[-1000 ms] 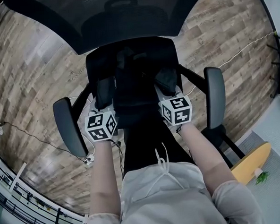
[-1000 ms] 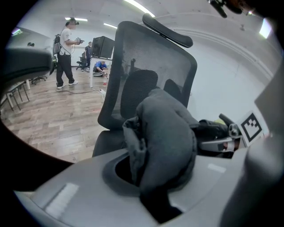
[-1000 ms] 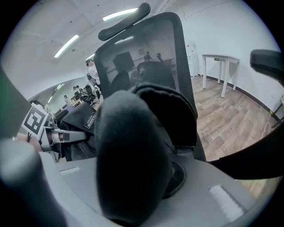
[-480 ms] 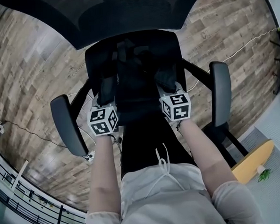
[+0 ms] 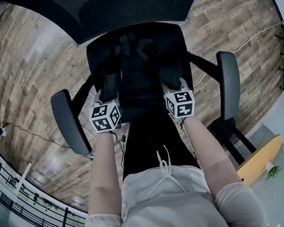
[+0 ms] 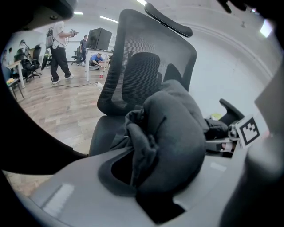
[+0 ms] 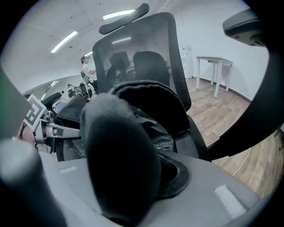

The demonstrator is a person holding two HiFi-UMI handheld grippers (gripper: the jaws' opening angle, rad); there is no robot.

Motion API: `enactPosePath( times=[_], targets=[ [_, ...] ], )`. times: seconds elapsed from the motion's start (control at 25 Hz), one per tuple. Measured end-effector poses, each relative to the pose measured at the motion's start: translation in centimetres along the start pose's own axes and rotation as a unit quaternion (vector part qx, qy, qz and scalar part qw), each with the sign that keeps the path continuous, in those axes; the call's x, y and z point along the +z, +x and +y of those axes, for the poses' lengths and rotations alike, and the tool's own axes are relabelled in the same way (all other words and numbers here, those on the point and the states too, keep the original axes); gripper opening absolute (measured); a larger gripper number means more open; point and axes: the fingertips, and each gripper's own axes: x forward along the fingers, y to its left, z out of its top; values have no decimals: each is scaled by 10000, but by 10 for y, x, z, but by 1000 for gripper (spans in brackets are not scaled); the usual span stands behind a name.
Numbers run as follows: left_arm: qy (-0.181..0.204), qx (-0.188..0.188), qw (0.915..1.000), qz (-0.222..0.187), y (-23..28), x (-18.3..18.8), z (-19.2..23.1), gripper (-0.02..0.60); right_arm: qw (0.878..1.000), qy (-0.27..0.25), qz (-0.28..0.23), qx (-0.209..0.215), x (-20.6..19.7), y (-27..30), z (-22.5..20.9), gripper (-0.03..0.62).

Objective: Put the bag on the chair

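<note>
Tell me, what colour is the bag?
The bag is black; the head view shows it best.

floor [image 5: 29,69]: wood planks | walls [image 6: 222,66]: white | ceiling: strip lights [image 7: 119,14] | white table [image 7: 215,60]

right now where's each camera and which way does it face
Head view: on the head, facing down at the chair; arms, left gripper, right gripper.
Left gripper view: on left gripper, facing chair back; jaws just opening, bag between.
Right gripper view: on right gripper, facing chair back; jaws just opening, bag between.
Shared: bag, chair.
</note>
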Motion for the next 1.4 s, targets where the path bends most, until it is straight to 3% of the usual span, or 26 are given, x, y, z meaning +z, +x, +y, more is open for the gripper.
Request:
enactPosePath(
  times=[0.16, 0.24, 0.32, 0.4, 0.6, 0.8, 0.92, 1.16, 1.32, 1.4],
  targets=[
    [-11, -39, 9999, 103, -6, 3, 0, 127, 9998, -104, 108, -161, 1, -2, 0, 147],
    [49, -2, 9999, 106, -8, 5, -4, 143, 9995, -158, 119, -261, 4, -6, 1, 205],
    [85, 15, 9999, 79, -12, 7, -7, 219, 9991, -159, 100, -386, 7, -12, 2, 310],
    [83, 71, 9999, 9, -19, 10, -10, 317, 9984, -143, 96, -533, 7, -20, 2, 371],
    [20, 143, 9990, -419, -44, 28, -16, 388, 9961, -202, 116, -849, 6, -42, -1, 394],
    [50, 236, 9982, -545, -69, 39, -21, 396, 9966, -87, -61, -821, 21, -70, 5, 396],
    [171, 282, 9974, -639, -90, 48, -28, 396, 9970, -8, -156, -756, 36, -90, 14, 375],
    [373, 211, 9944, -965, -147, 75, -54, 359, 9961, 288, -597, -583, 76, -143, 40, 217],
    [451, 211, 9922, -1145, -180, 93, -71, 214, 9928, 594, -882, -549, 102, -172, 49, 135],
    [463, 226, 9910, -1233, -193, 104, -78, 145, 9918, 654, -938, -562, 114, -185, 51, 56]
  ],
)
